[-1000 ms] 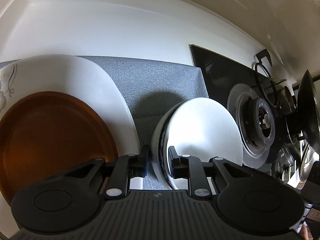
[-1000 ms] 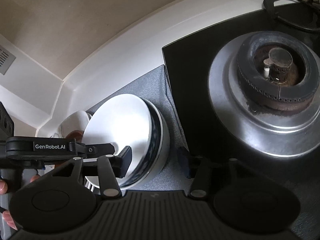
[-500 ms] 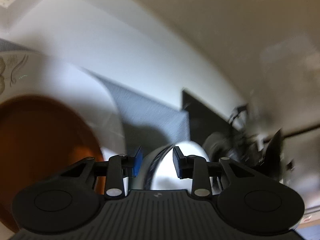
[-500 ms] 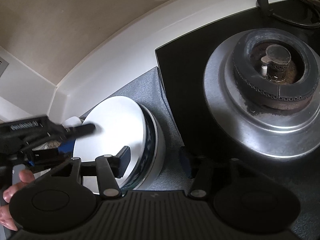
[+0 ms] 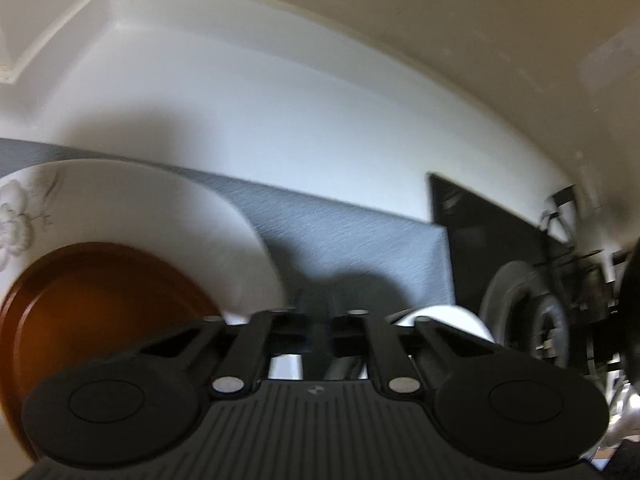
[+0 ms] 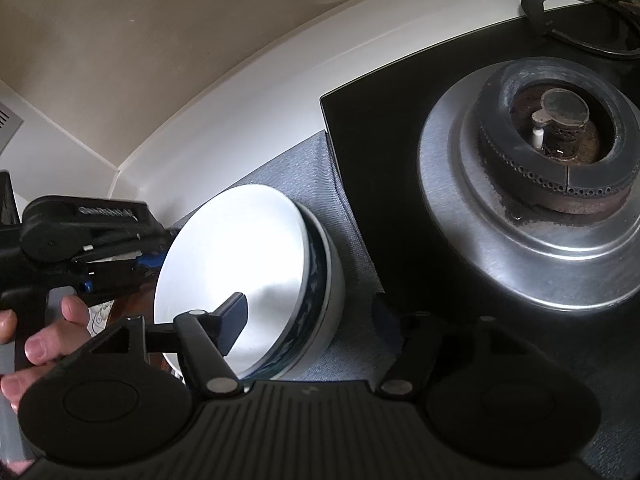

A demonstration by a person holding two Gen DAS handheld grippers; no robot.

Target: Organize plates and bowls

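The right gripper (image 6: 308,320) stands wide open around a white bowl with a dark blue band (image 6: 256,280), empty, on a grey cloth mat (image 6: 304,168). The left gripper (image 6: 148,254) is beside the bowl's rim; I cannot tell whether it grips. Farther left, a brown round plate (image 5: 100,304) lies in a white floral plate (image 5: 132,200).

Quick count, all relative to the grey mat (image 5: 352,232): two plates on its left end, one brown plate (image 5: 100,300) on one white floral plate (image 5: 132,200). One white bowl (image 6: 248,280) on its right end. One burner (image 6: 556,152) just past that.
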